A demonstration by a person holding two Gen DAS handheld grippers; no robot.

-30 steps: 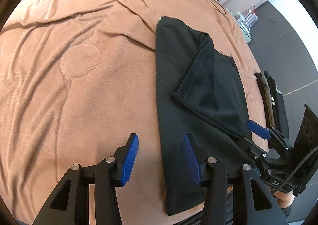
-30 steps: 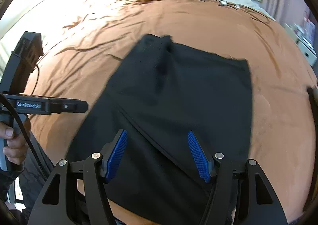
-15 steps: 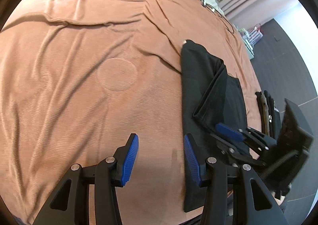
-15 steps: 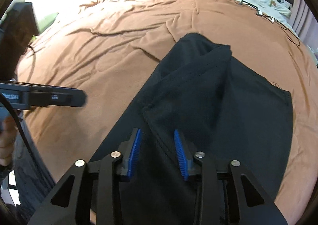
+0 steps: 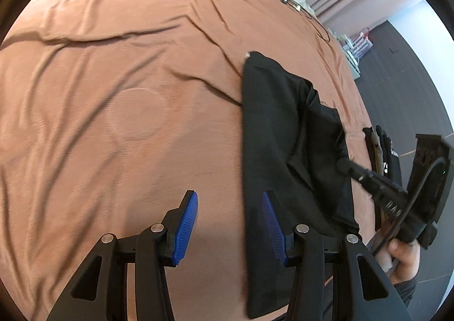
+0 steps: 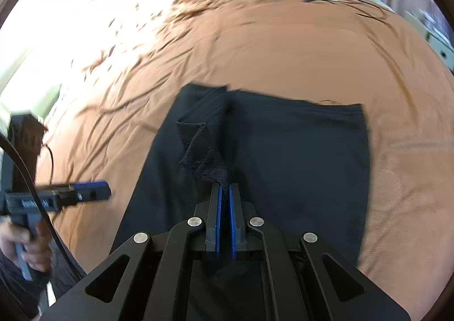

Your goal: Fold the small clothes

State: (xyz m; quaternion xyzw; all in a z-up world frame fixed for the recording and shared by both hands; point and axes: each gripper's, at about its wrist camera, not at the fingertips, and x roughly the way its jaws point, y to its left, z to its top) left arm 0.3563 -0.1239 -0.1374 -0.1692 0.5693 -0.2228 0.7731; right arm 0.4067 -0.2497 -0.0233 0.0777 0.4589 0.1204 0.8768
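Pinching a raised corner of the black garment (image 6: 298,156), the right gripper (image 6: 224,193) has its jaws nearly together on the cloth, while the left gripper (image 5: 229,218) hangs wide and empty above the brown bedspread (image 5: 113,94) by the garment's left edge. Carrying that fold across low and level should keep the layers near the bed's front edge from bunching.

Daylight is flooding in past the bed's (image 6: 283,45) far left corner, blowing the right wrist view's upper left out to white. Motion blur is smearing both views, worst towards the rims. Fisheye distortion is bulging the bed. The garment (image 6: 298,150) is reading nearly featureless black.
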